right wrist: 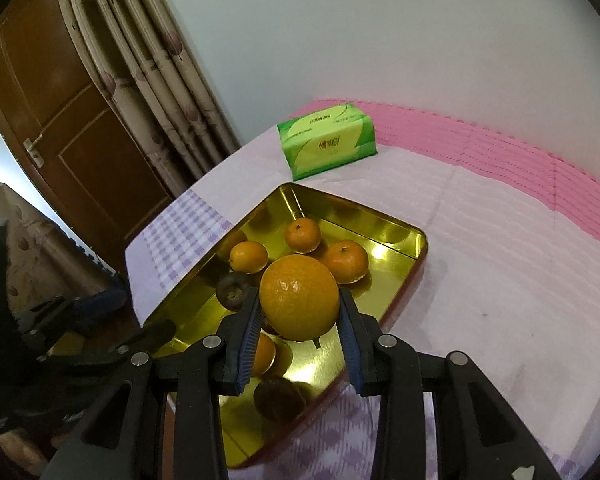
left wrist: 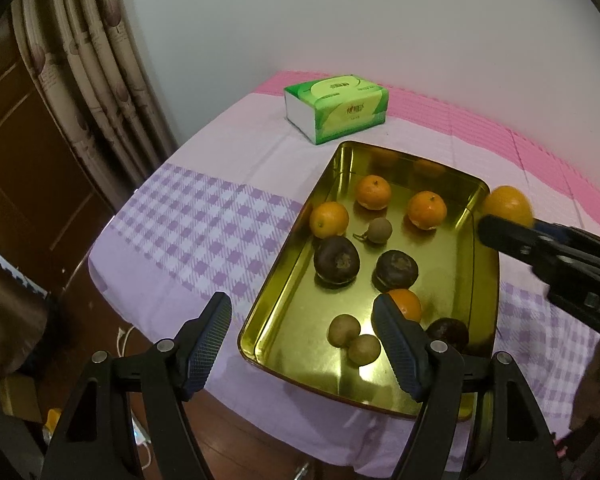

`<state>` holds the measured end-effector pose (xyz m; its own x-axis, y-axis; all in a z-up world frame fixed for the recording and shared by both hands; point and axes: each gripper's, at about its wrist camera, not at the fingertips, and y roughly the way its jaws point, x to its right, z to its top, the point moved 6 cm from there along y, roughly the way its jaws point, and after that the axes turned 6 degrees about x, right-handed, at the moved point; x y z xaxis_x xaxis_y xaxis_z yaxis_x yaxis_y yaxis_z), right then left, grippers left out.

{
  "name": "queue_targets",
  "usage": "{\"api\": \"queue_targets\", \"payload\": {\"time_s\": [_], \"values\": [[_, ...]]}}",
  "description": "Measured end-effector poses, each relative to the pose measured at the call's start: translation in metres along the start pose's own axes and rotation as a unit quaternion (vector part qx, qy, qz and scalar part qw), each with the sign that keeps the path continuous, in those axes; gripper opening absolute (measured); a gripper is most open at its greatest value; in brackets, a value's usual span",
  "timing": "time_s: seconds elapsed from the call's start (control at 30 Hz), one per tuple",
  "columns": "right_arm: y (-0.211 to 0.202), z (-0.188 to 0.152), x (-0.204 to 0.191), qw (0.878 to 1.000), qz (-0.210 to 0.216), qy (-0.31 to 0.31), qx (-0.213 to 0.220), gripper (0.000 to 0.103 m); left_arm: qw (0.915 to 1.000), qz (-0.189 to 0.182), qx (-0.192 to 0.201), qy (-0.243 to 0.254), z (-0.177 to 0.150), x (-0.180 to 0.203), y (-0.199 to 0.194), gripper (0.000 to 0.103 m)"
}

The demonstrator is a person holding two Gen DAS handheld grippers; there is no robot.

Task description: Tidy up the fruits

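A gold metal tray (left wrist: 288, 312) sits on the checked cloth and holds small oranges (left wrist: 373, 192), dark purple fruits (left wrist: 336, 260) and small brown fruits (left wrist: 344, 331). My right gripper (right wrist: 300, 312) is shut on a large orange (right wrist: 299, 297) and holds it above the tray (right wrist: 400, 236); the same orange shows in the left wrist view (left wrist: 507, 205) at the tray's right rim. My left gripper (left wrist: 302, 322) is open and empty over the tray's near left corner. One orange (left wrist: 406, 304) is partly hidden behind its right finger.
A green tissue box (left wrist: 336, 108) stands behind the tray, also in the right wrist view (right wrist: 326, 140). A pink mat (right wrist: 500, 160) runs along the wall. Curtains (left wrist: 92, 80) and a brown door (right wrist: 68, 120) are at the left, past the table edge.
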<state>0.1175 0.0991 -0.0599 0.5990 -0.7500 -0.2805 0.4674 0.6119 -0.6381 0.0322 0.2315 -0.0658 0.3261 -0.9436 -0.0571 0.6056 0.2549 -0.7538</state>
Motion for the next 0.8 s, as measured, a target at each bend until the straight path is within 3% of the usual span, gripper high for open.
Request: {"api": "queue_targets", "payload": {"time_s": [0.33,0.8], "values": [[0.029,-0.005,0.007,1.000,-0.007,0.005,-0.023,0.035,0.9999,-0.005,-0.005,0.008,0.000,0.003,0.002,0.074],[0.030,-0.006,0.004,1.000,-0.009,-0.005,-0.023,0.035,0.9999,-0.005,-0.007,0.012,-0.002,0.006,0.003,0.074]]}}
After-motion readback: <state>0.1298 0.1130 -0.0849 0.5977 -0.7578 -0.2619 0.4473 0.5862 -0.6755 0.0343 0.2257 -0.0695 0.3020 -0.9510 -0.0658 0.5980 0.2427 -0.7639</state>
